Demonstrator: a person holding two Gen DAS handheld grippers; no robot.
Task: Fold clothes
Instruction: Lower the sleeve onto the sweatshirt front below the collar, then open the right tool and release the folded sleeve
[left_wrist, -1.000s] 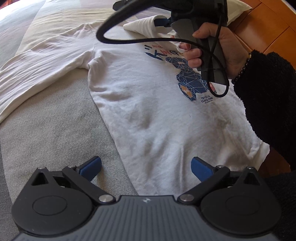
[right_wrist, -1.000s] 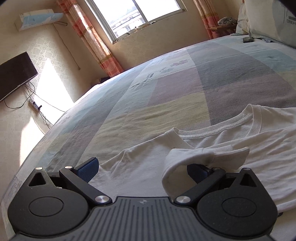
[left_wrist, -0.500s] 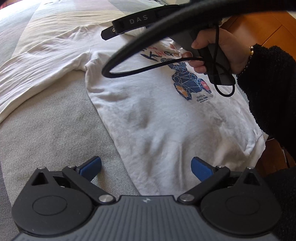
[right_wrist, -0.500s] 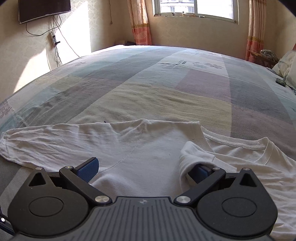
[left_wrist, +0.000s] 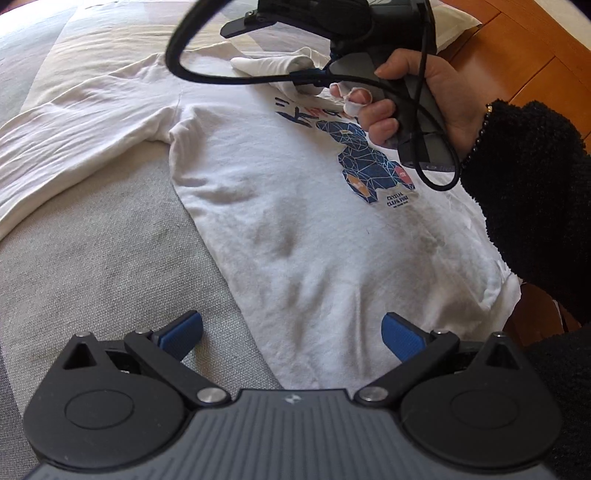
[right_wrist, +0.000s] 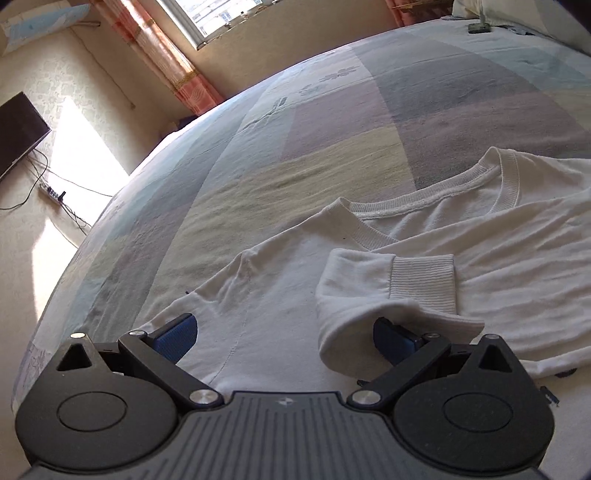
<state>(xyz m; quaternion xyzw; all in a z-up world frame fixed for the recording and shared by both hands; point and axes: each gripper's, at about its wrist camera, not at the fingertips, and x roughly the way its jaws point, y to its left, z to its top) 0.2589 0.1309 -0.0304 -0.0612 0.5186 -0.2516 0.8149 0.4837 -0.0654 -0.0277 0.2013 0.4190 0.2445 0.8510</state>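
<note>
Lying face up on the patchwork bedspread (right_wrist: 332, 155), the white sweatshirt (left_wrist: 314, 236) is showing its blue printed figure (left_wrist: 369, 162) toward the person's right hand (left_wrist: 413, 96), which is gripping the handle of the right gripper above the chest of the garment. In the left wrist view the left gripper (left_wrist: 291, 332) is hovering with its blue pads spread wide, the hem area of the sweatshirt lying between and just beyond them, and nothing is sitting in its grasp. One long sleeve (left_wrist: 74, 147) is stretching out to the left across the bed. In the right wrist view the right gripper (right_wrist: 284, 338) is also standing wide apart; the other sleeve's ribbed cuff (right_wrist: 421, 284) is lying folded over the chest, just below the collar (right_wrist: 443, 192), and the cloth beside the cuff is draping over the gripper's right pad, partly hiding it. The left pad is resting near the shoulder seam, apart from the cuff. A black fuzzy sleeve (left_wrist: 524, 184) is covering the person's wrist.
</note>
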